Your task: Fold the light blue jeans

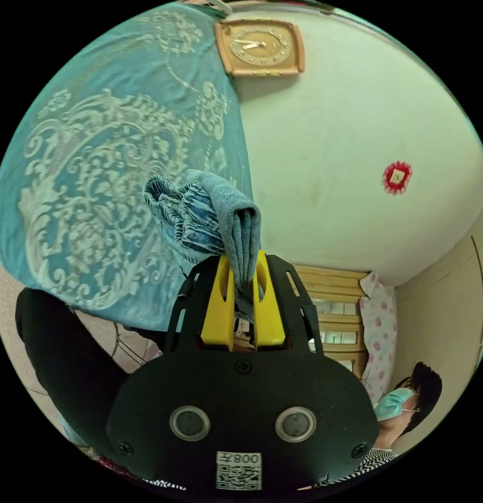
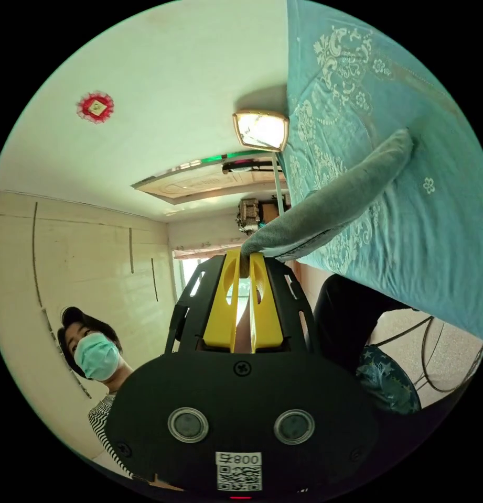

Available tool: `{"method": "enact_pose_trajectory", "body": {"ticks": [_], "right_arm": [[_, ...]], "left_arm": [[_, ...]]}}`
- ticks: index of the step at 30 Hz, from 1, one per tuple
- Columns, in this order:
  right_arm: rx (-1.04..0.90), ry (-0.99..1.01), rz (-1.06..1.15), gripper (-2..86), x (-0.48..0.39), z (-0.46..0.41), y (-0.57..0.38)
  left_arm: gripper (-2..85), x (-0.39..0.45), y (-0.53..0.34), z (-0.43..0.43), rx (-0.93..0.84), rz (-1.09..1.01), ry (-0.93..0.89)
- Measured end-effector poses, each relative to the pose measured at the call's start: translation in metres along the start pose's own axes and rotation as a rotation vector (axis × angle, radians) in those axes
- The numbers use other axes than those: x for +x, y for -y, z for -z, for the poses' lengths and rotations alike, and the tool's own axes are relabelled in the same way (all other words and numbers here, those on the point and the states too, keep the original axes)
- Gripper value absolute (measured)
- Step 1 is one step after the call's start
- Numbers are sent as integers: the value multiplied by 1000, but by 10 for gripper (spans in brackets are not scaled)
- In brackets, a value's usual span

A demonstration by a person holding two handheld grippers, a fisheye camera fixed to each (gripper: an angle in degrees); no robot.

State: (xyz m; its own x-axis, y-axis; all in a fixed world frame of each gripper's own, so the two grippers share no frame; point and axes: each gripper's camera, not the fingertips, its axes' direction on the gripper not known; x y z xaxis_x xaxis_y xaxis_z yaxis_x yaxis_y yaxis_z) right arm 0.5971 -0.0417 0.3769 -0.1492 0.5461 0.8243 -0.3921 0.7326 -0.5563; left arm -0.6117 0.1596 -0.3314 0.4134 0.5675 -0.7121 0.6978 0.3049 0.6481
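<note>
Your left gripper and right gripper both pinch the jeans up high, folding barely started.

In the left gripper view, the jeans rise from between the jaws of the left gripper, in front of the patterned cloth. A clock hangs on the wall beside the cloth's edge, and a person stands low at the right. In the right gripper view, the jeans stretch from the right gripper across the patterned cloth; the person is at the left.
</note>
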Motion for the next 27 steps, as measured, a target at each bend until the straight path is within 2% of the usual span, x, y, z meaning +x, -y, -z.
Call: {"method": "enact_pose_trajectory", "body": {"ticks": [9, 17, 22, 27], "right_arm": [[311, 63, 241, 22, -85, 213, -64], [661, -45, 464, 20, -174, 444, -152], [836, -114, 505, 19, -193, 558, -208], [967, -160, 434, 21, -166, 646, -251]], "left_arm": [[64, 221, -3, -293, -356, -232, -66], [67, 407, -72, -611, -697, -402, -173], [69, 475, -123, -760, -868, -514, -177], [70, 479, -152, -865, -982, -458, 23]]}}
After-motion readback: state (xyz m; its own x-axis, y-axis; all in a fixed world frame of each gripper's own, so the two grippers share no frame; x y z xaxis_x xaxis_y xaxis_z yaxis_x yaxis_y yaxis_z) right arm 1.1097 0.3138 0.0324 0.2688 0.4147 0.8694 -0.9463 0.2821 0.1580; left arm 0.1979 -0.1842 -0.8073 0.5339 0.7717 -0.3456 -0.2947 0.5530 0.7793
